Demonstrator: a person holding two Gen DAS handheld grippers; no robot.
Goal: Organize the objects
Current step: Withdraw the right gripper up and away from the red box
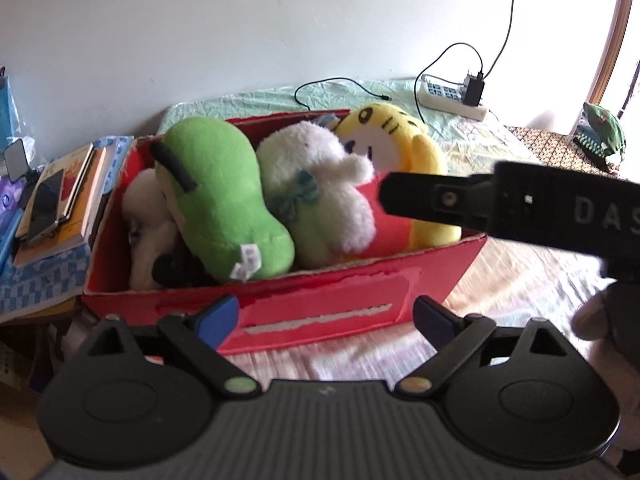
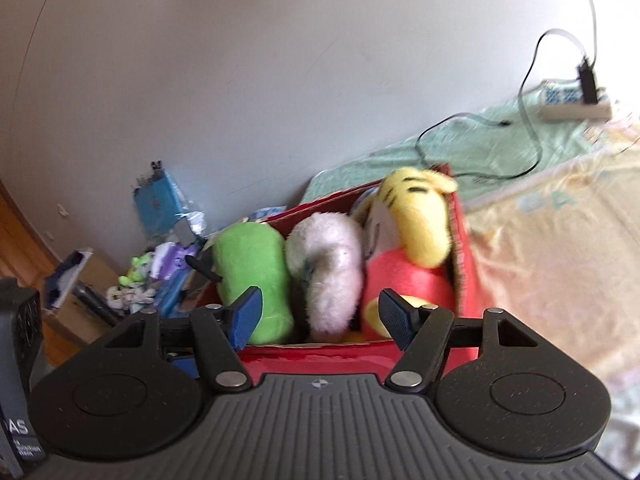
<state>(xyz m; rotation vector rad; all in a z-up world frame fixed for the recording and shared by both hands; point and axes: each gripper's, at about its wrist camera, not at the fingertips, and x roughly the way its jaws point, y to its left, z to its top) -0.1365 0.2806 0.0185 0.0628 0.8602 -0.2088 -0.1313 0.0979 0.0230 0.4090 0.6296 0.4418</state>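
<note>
I hold both grippers just in front of the red box [image 1: 332, 280], which sits on the bed cover [image 1: 520, 280]. My left gripper [image 1: 325, 318] has its jaws spread wide and grips nothing; it faces the box's near wall. My right gripper [image 2: 320, 320] is likewise wide open and empty, its tips at the near rim.

The toys stand packed side by side in the box, which I judge keeps them upright: green plush [image 1: 224, 196] at left, white plush [image 1: 320, 188] in the middle, yellow plush [image 1: 396, 136] at the far right corner. A fourth white toy [image 1: 148, 220] lies wedged beneath the green one.

Hidden or unclear:
- The body of my right gripper crosses the left view and covers part of the yellow plush.
- The box floor is not visible.
- The books [image 1: 68, 200] beside the box are partly cut off.
- The right view is blurred; the clutter [image 2: 152, 276] at left is not identifiable.
</note>
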